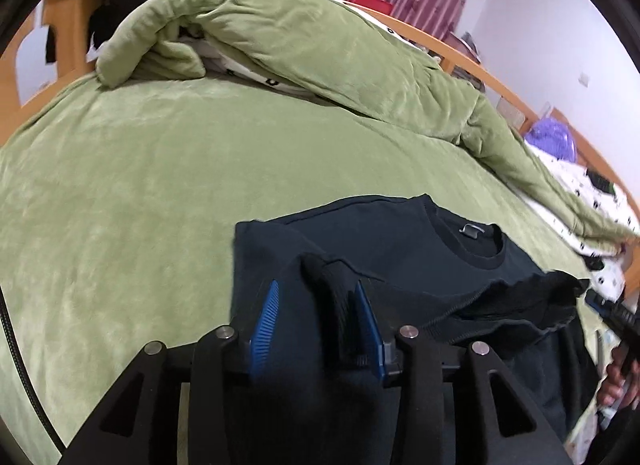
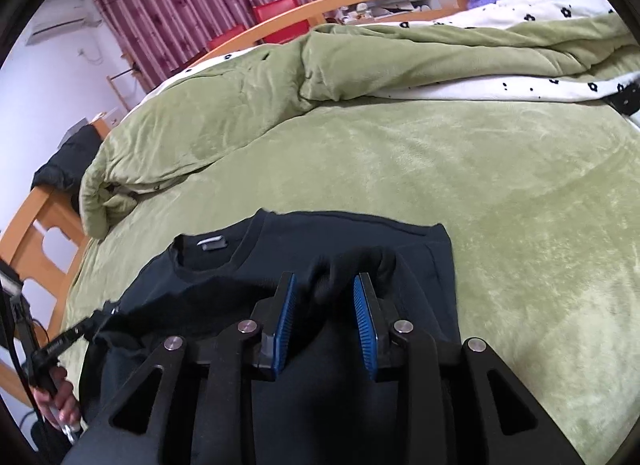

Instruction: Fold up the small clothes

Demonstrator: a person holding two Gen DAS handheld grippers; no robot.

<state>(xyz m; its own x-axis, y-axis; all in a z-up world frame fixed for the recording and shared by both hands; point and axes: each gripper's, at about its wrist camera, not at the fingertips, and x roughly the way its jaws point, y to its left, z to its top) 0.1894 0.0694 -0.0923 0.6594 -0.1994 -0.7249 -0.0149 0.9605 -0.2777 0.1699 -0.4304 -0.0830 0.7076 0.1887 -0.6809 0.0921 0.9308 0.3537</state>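
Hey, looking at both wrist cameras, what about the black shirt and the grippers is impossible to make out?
- Black shirt lower part: both views, hidden behind gripper bodies.
- Neck label text: too small.
- Right gripper pads: fabric sits between them; contact unclear, black on black.
- Left gripper: same doubt.

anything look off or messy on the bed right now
The black top lies fairly square on the green sheet, but its folded-up hem is bunched and wavy between the two grippers. Behind it, the green duvet is heaped in a rumpled ridge across the bed. Nothing looks spilled or damaged.
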